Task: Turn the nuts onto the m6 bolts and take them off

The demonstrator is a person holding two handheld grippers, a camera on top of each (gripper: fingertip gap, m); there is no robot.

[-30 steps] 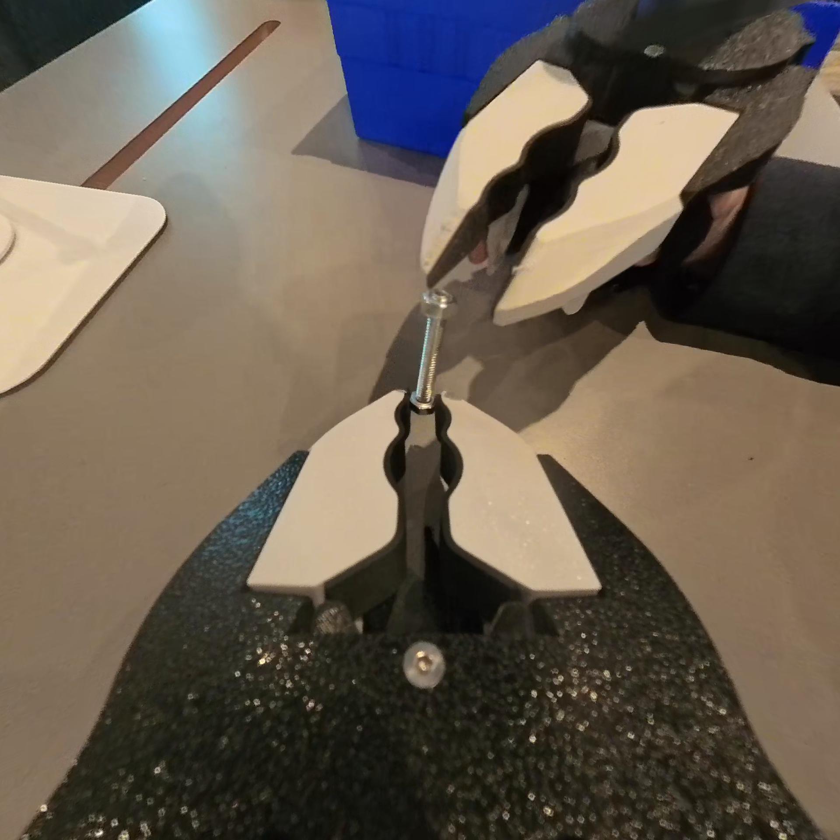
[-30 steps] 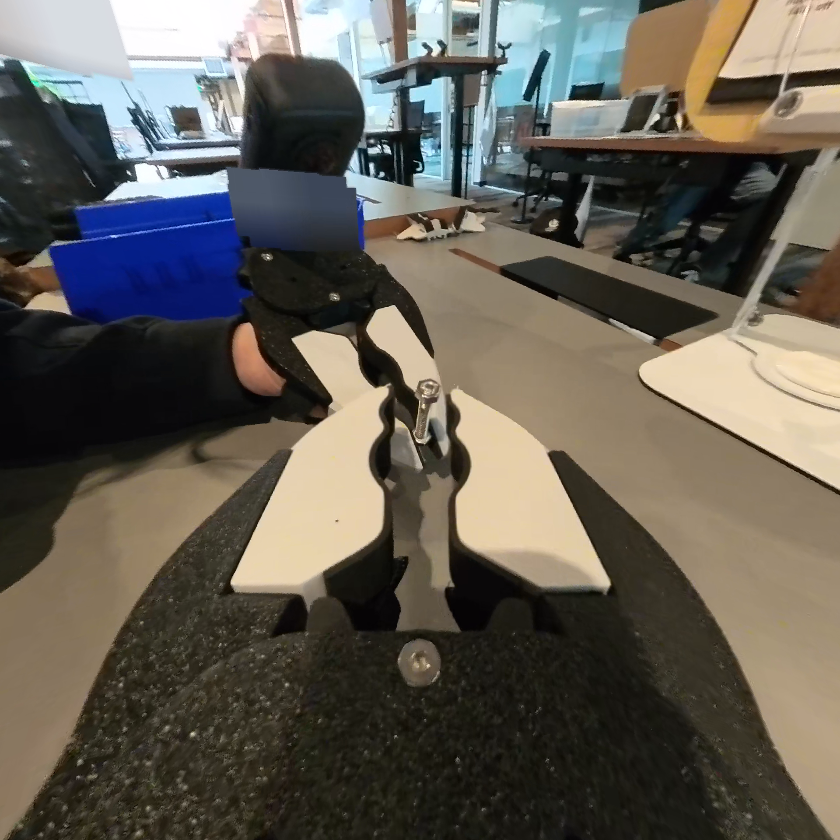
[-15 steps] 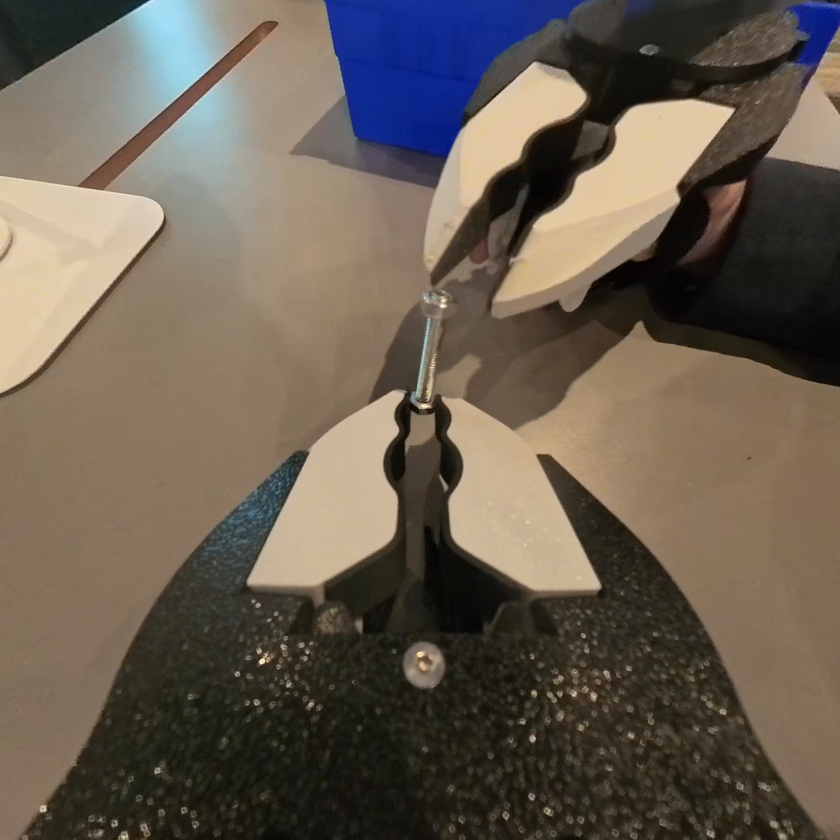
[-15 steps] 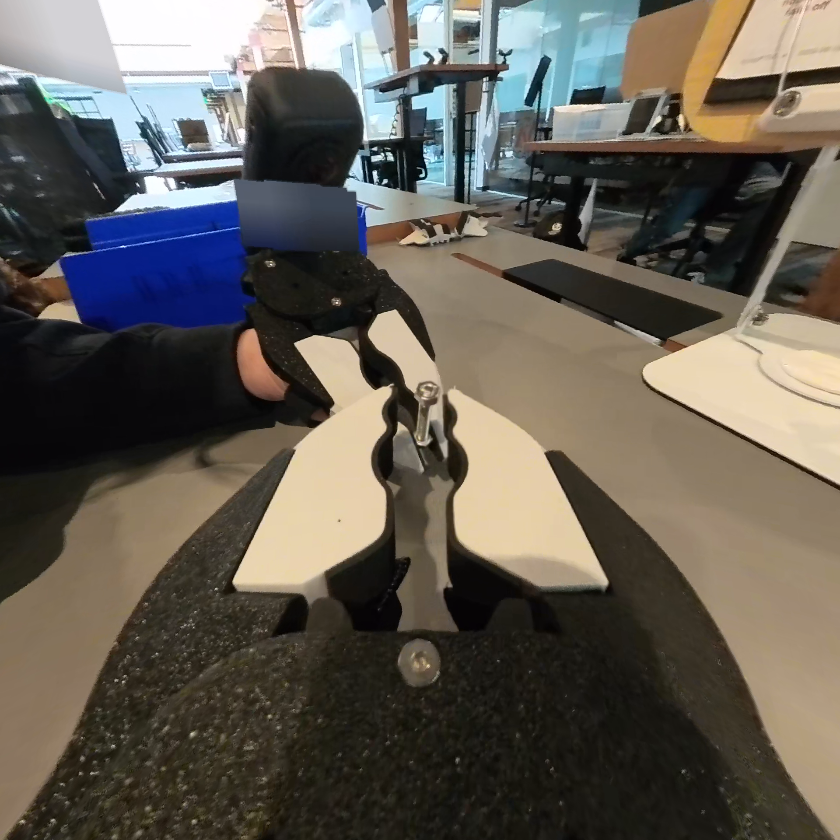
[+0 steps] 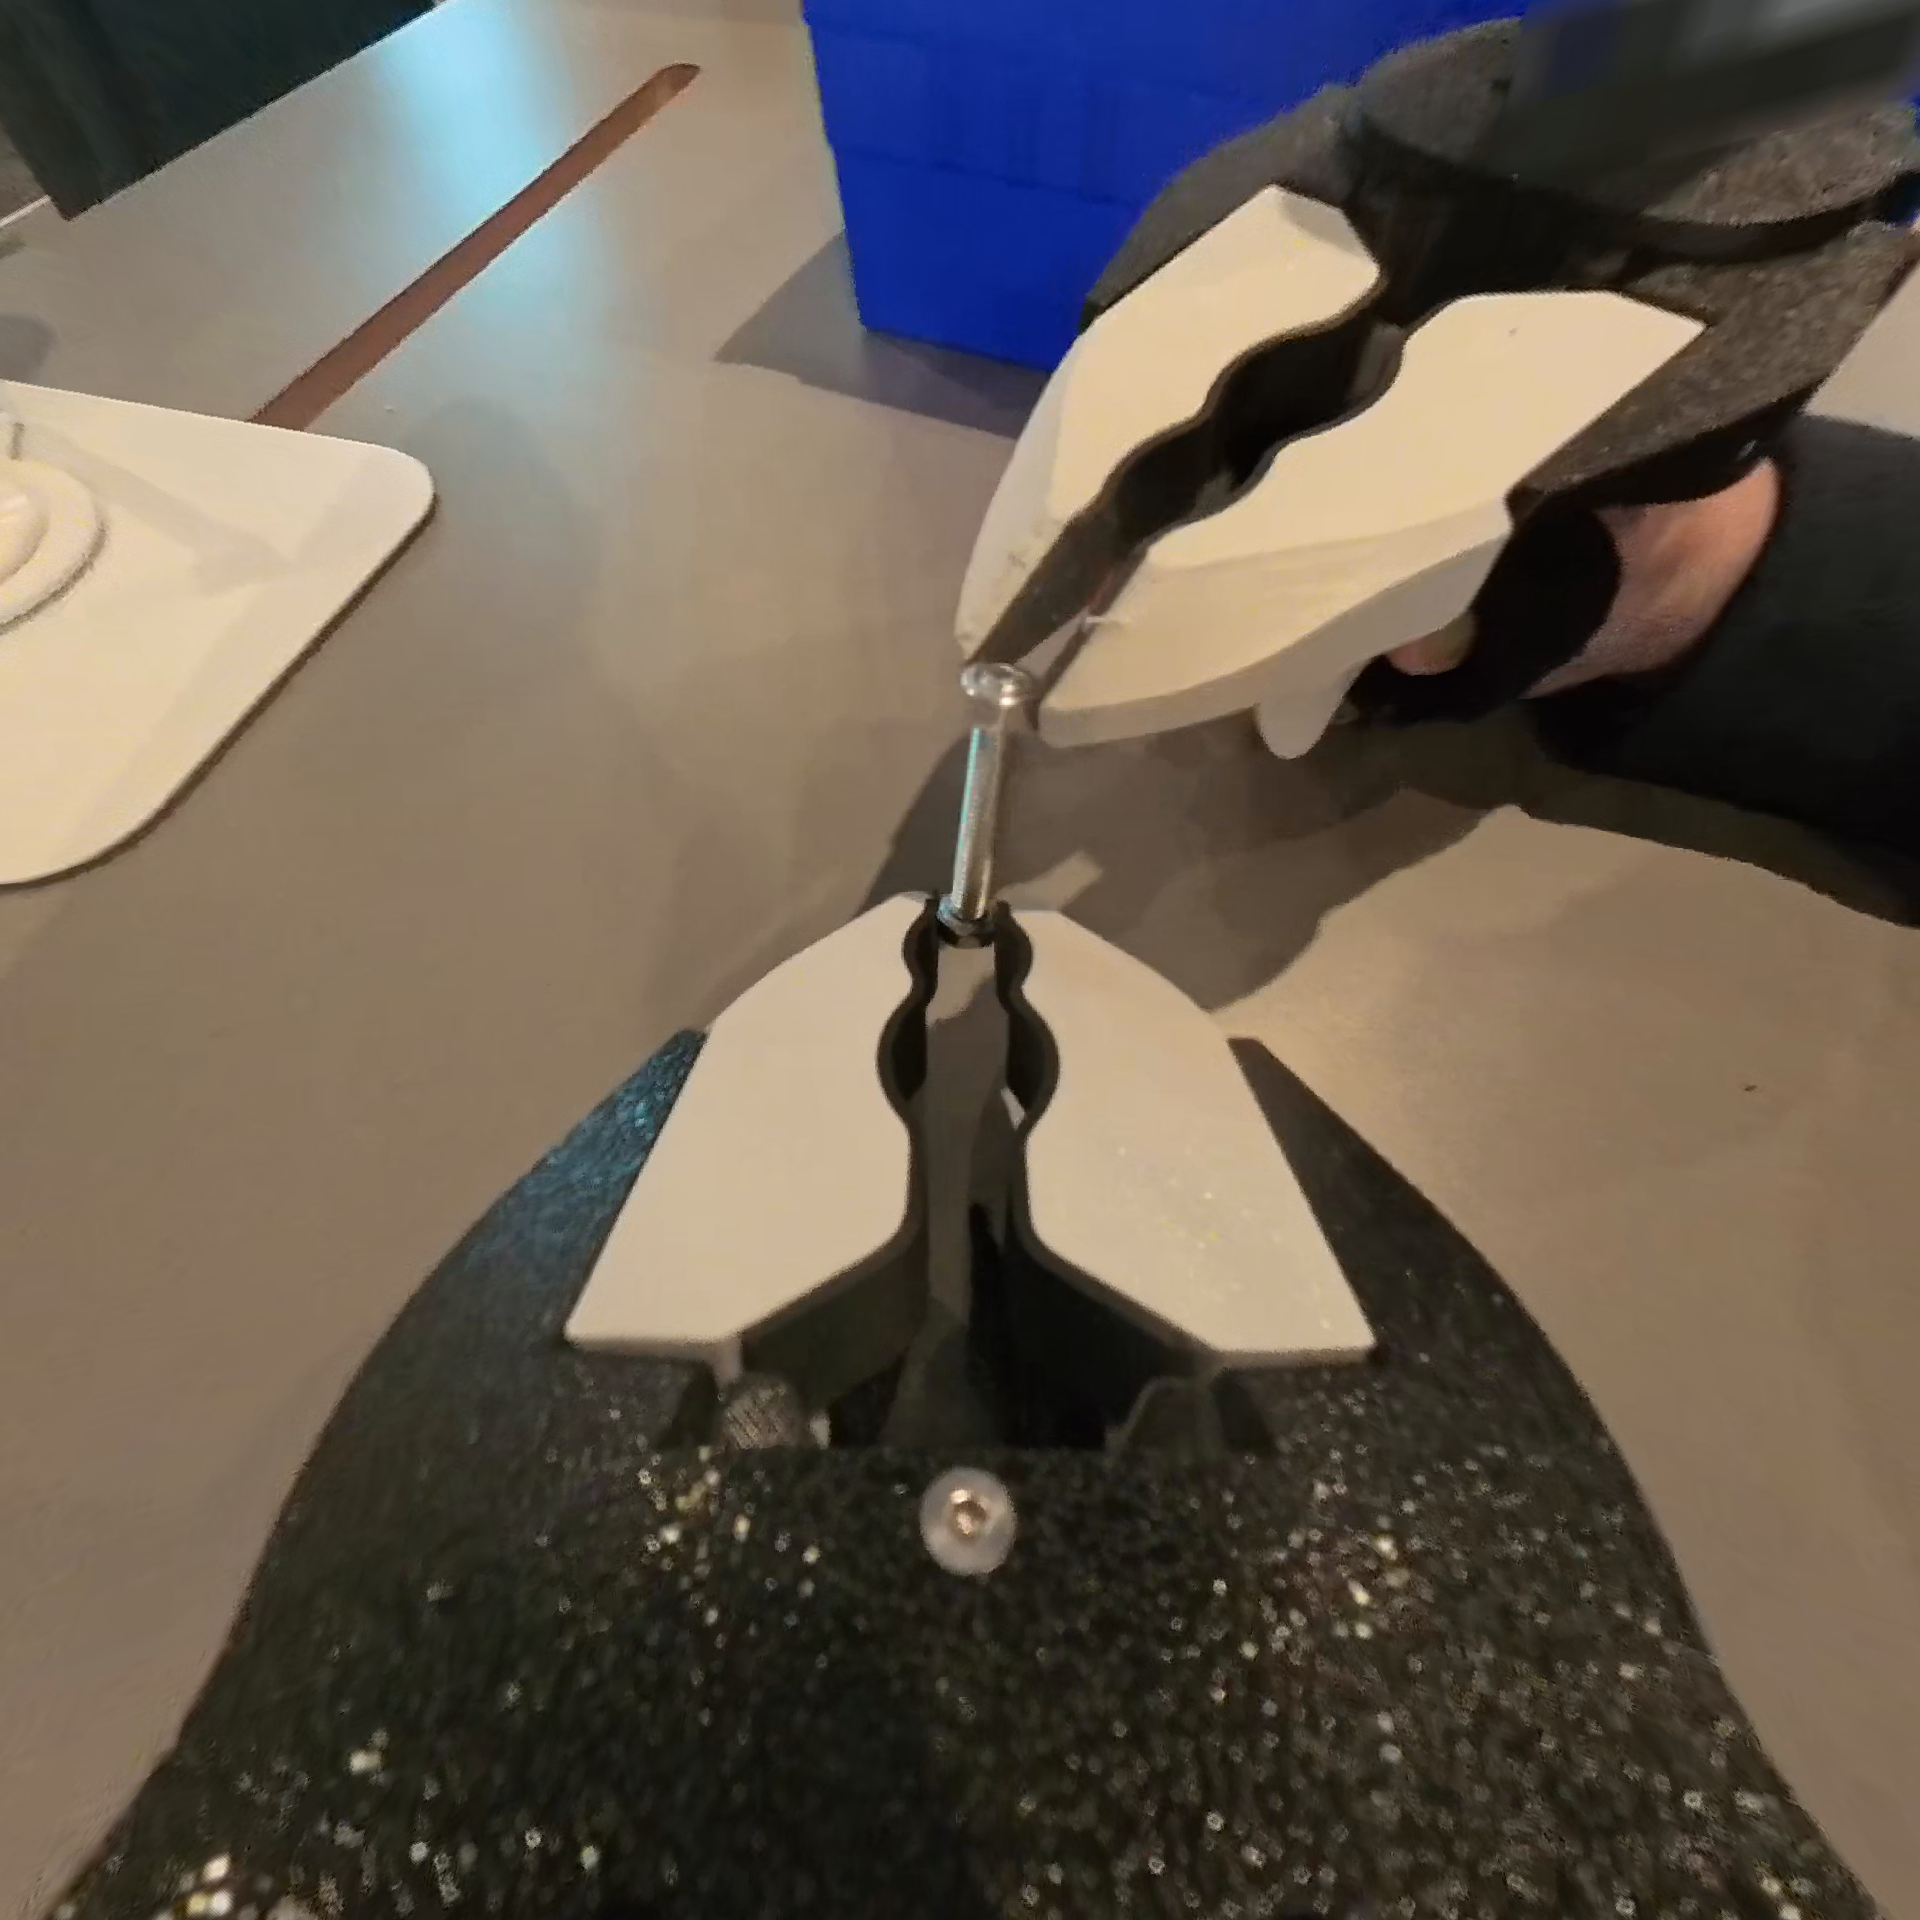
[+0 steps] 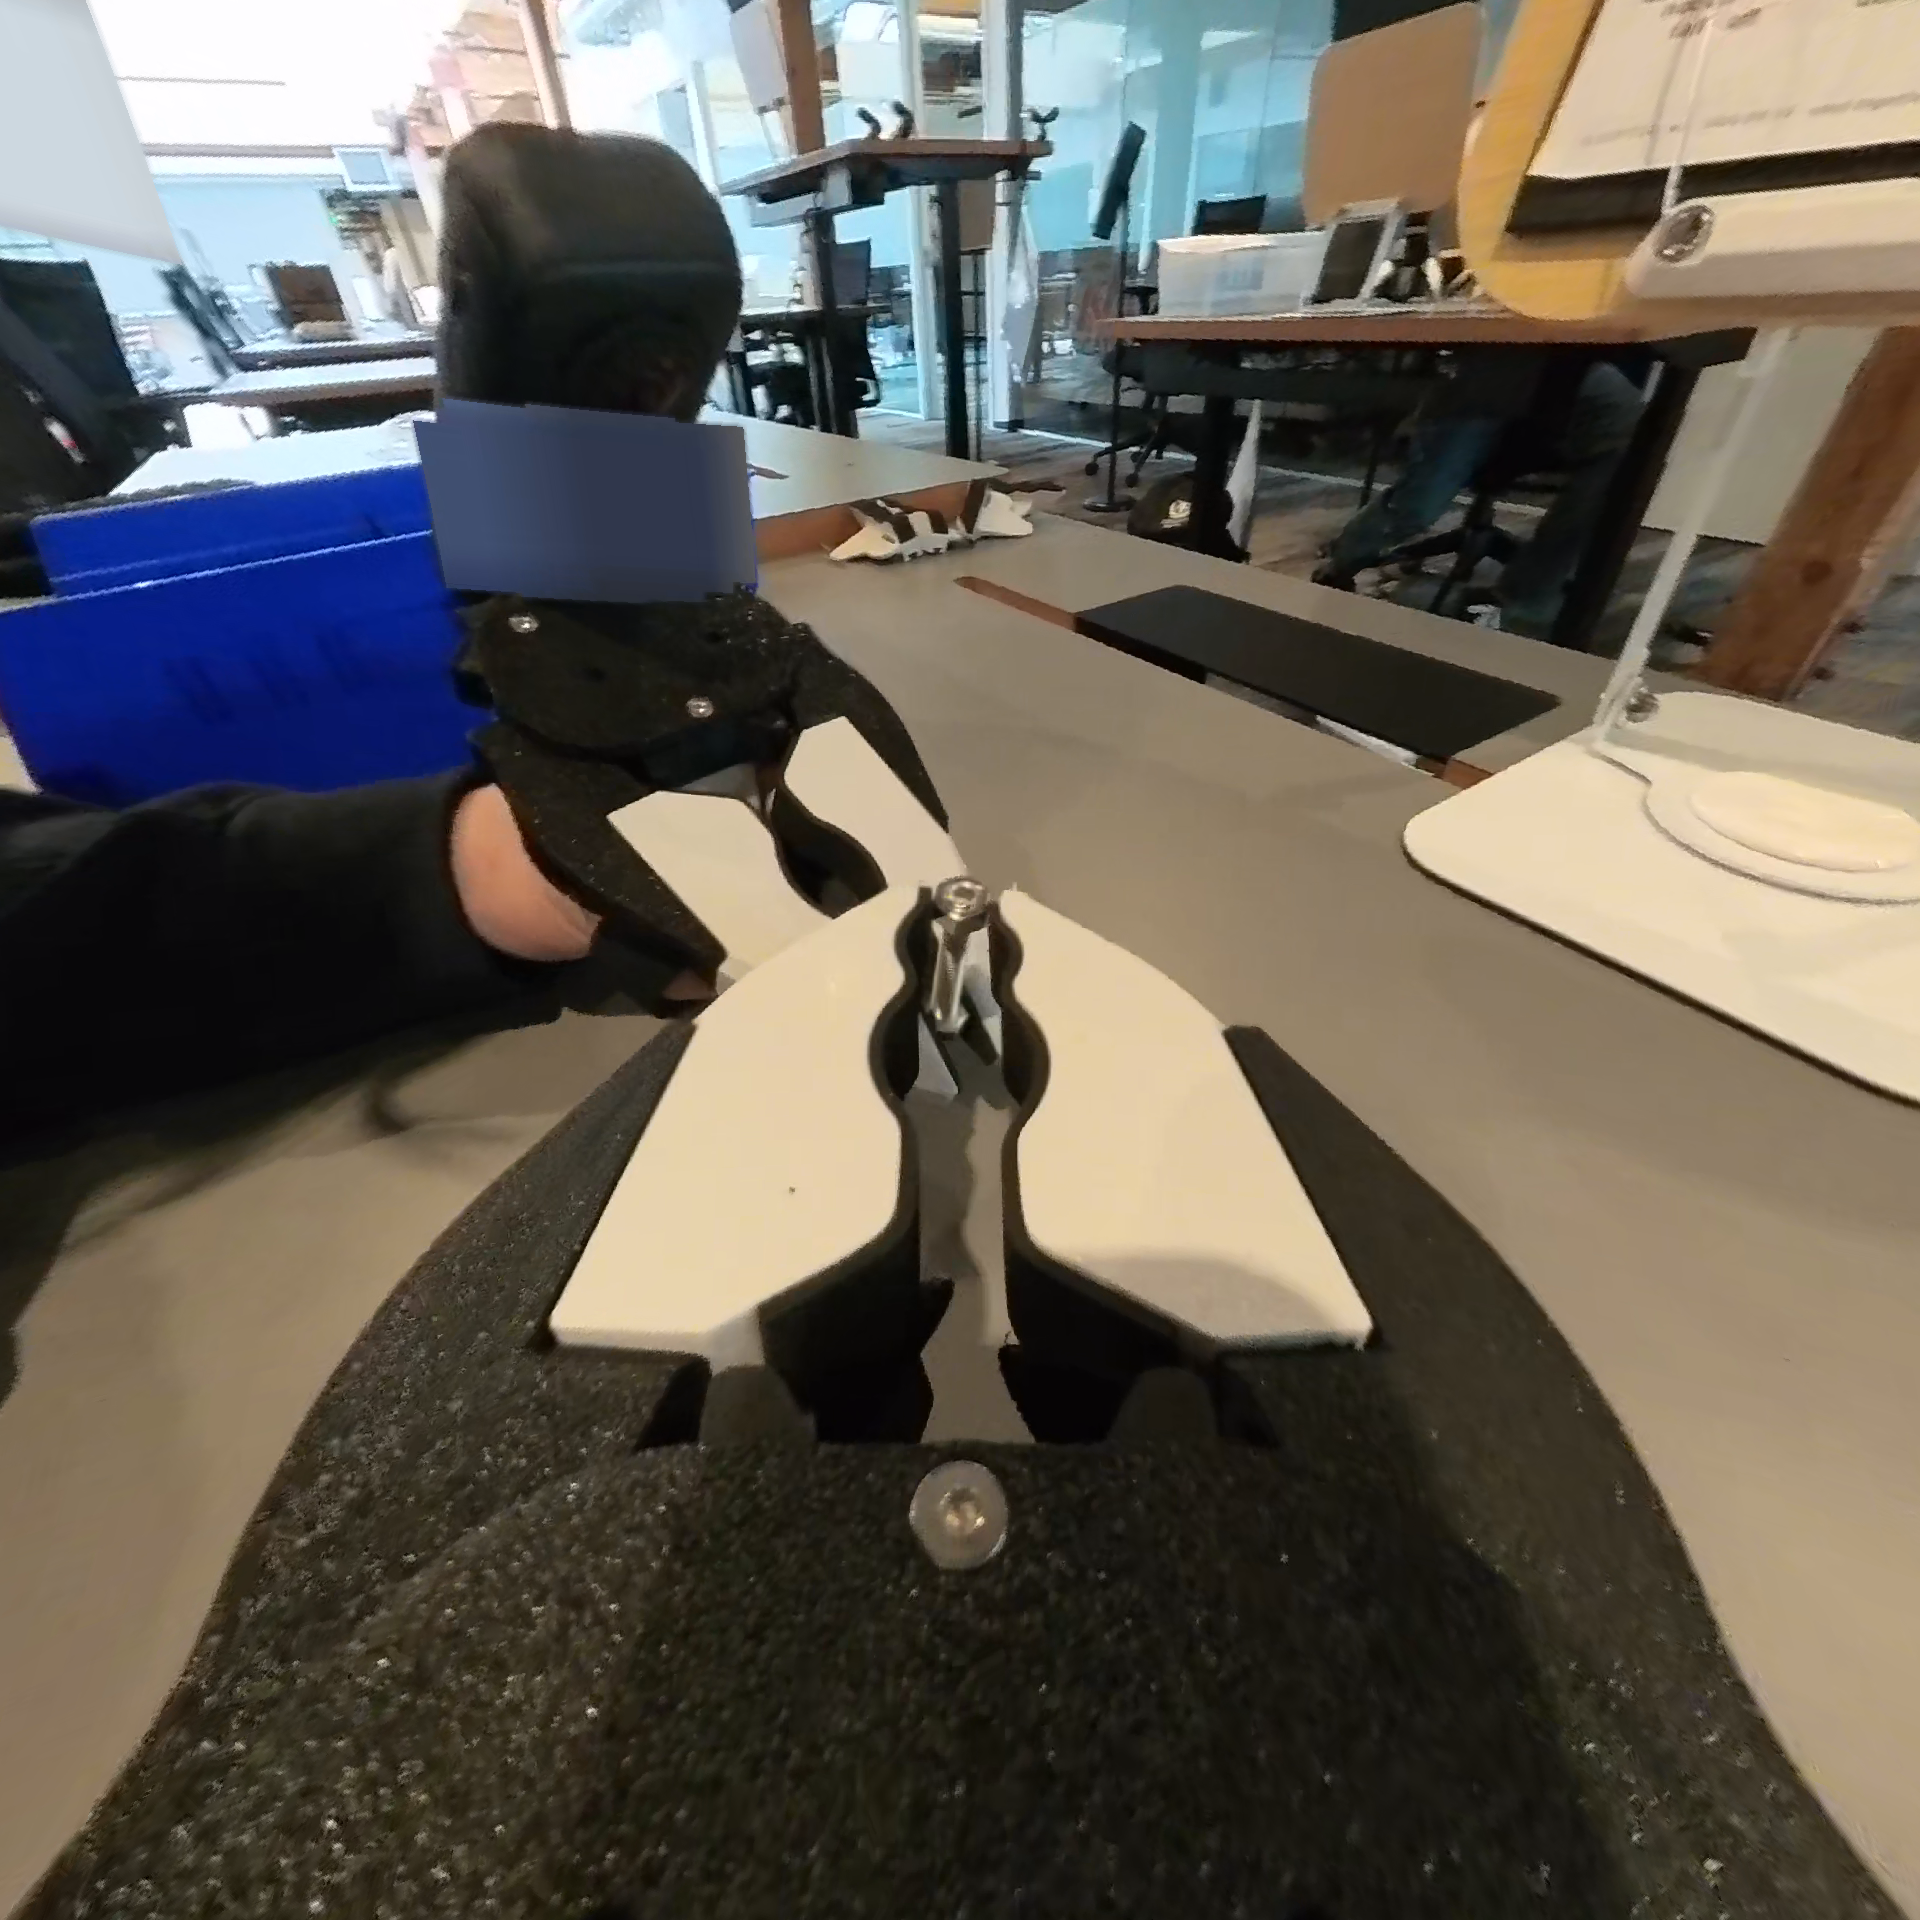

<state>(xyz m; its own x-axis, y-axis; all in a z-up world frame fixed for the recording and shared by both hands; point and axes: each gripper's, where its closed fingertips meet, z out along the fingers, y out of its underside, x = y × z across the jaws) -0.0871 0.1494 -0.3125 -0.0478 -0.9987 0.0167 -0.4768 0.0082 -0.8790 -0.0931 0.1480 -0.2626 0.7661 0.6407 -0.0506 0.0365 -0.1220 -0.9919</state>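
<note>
A silver M6 bolt point(image 5: 979, 800) stands tilted above the grey table. Its lower end sits in a small nut point(image 5: 962, 928). My left gripper point(image 5: 964, 920) is shut on that nut at its fingertips. My right gripper point(image 5: 1013, 681) comes in from the upper right, and its tips close on the bolt's head point(image 5: 997, 684). In the right wrist view the bolt head point(image 6: 961, 896) sits between the tips of my right gripper point(image 6: 961, 902), and the shaft point(image 6: 945, 982) runs down between the fingers. The left gripper point(image 6: 831, 821) shows behind it, held by a gloved hand point(image 6: 520, 894).
A blue bin point(image 5: 1039, 156) stands at the back of the table and also shows in the right wrist view point(image 6: 208, 665). A white stand base point(image 5: 156, 623) lies at the left, seen at the right in the right wrist view point(image 6: 1662, 914). A black mat point(image 6: 1320, 665) lies farther back. About 5 centimetres separates my left fingertips from my right.
My right gripper has moved down to the bolt's head and its fingers have closed around it. My left gripper has kept hold of the nut and bolt.
</note>
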